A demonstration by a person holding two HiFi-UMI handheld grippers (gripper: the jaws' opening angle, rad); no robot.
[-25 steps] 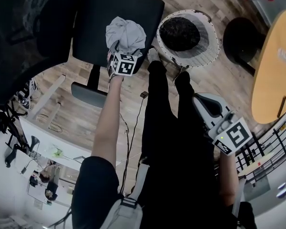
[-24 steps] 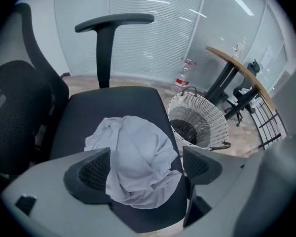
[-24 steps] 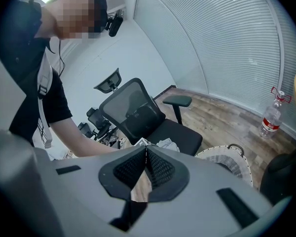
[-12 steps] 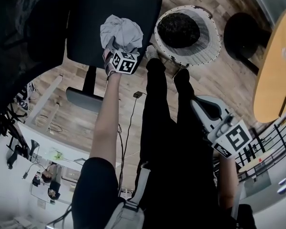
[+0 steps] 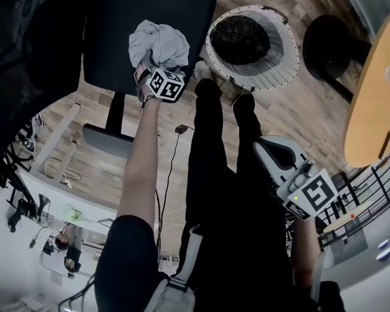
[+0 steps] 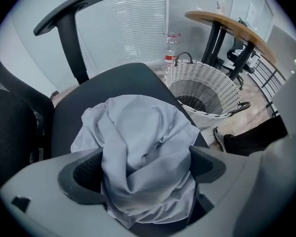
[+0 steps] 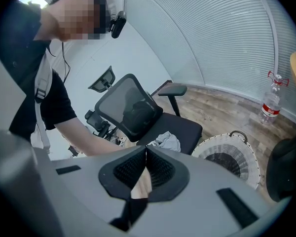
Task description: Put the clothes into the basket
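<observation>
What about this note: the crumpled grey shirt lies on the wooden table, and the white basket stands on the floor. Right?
Wrong place: the crumpled grey shirt lies on the black chair seat, as the left gripper view shows. The white basket does stand on the floor.

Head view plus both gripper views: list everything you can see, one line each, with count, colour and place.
garment: one, light grey, crumpled on the chair seat
office chair: one, black, left of the basket
basket: one, white woven, on the floor beside the chair
dark heap: one, inside the basket, probably cloth
bottle: one, clear with red label, on the floor by the blinds
table: one, wooden top, right of the basket
stool: one, black, round, between basket and table
trousers: black, on the person's legs
left gripper: grey, jaws have just been opening, garment between them
right gripper: grey, shut, empty, at the person's right side
</observation>
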